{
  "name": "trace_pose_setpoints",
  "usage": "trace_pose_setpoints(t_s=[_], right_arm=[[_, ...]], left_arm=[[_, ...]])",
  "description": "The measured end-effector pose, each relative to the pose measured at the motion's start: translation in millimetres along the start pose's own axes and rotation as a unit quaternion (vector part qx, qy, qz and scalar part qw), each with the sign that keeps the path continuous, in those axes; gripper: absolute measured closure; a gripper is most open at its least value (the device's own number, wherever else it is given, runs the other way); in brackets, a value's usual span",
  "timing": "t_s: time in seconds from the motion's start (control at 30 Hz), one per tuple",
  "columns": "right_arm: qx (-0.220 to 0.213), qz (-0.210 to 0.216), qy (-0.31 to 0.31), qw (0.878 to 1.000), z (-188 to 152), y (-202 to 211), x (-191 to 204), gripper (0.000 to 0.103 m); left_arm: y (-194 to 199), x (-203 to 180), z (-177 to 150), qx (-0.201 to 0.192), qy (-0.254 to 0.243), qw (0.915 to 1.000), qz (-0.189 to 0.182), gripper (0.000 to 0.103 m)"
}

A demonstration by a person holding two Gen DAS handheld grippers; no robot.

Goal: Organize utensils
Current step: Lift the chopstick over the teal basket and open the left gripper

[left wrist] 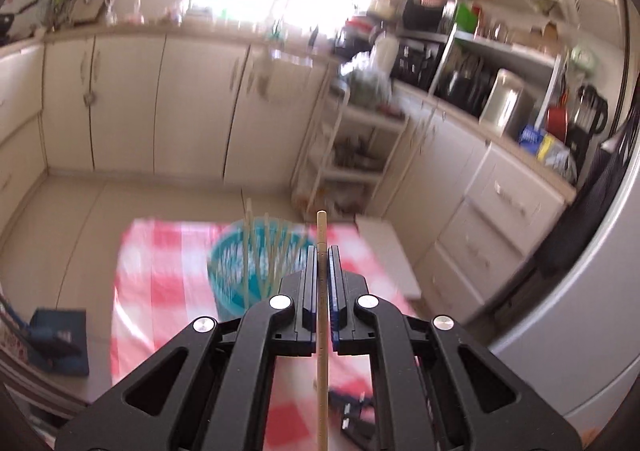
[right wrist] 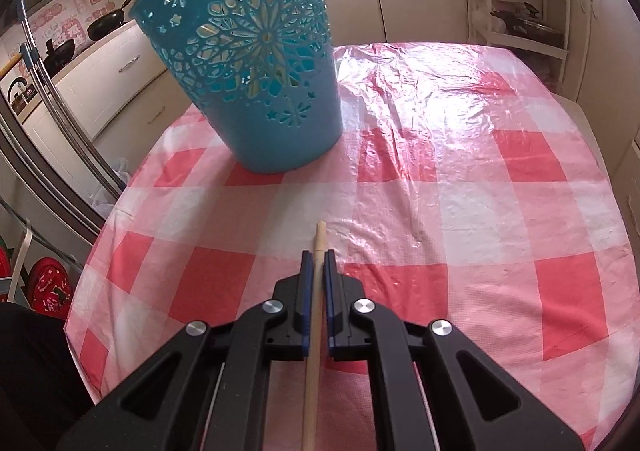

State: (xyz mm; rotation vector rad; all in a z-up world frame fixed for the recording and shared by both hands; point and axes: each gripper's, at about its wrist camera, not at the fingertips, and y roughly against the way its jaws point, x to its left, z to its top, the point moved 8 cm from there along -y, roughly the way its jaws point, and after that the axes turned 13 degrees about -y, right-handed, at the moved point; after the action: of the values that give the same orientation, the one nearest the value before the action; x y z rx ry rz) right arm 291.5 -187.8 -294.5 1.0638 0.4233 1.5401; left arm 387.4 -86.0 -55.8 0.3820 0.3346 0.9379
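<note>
My left gripper point(left wrist: 322, 251) is clamped on a wooden chopstick point(left wrist: 321, 291), tip toward 12 o'clock. Only this blurred view looks into the blue basket point(left wrist: 228, 271) at 11 o'clock, with more sticks point(left wrist: 256, 251) standing inside. My right gripper point(right wrist: 319, 255) pinches a second chopstick point(right wrist: 316, 311) above the checked tablecloth point(right wrist: 460, 191); here the basket's cut-out wall point(right wrist: 256, 71) stands at 11 o'clock, its inside hidden.

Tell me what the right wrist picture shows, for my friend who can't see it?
The right hand-held gripper is shut on a wooden chopstick above a pink checked tablecloth. A blue cut-out basket stands further back on the left.
</note>
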Motion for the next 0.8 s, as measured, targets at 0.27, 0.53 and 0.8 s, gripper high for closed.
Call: trace_pose_setpoints(t_s=[0.27, 0.53, 0.8], right_arm=[[0.002, 0.007, -0.007, 1.000, 1.8, -1.2, -3.5, 0.097], [0.005, 0.017, -0.016, 1.000, 3.6, -1.7, -6.4, 0.097], [0.008, 0.024, -0.021, 0.999, 4.2, -1.6, -8.7, 0.097]], left_arm=[[-39.8, 35.5, 65.1, -0.099, 0.043, 0.9904, 0.086, 0.098], [-92.5, 66.9, 55.2, -0.105, 0.062, 0.9820, 0.144, 0.098], [-113.9, 65.9, 24.5, -0.066, 0.040, 0.9861, 0.147, 0.098]])
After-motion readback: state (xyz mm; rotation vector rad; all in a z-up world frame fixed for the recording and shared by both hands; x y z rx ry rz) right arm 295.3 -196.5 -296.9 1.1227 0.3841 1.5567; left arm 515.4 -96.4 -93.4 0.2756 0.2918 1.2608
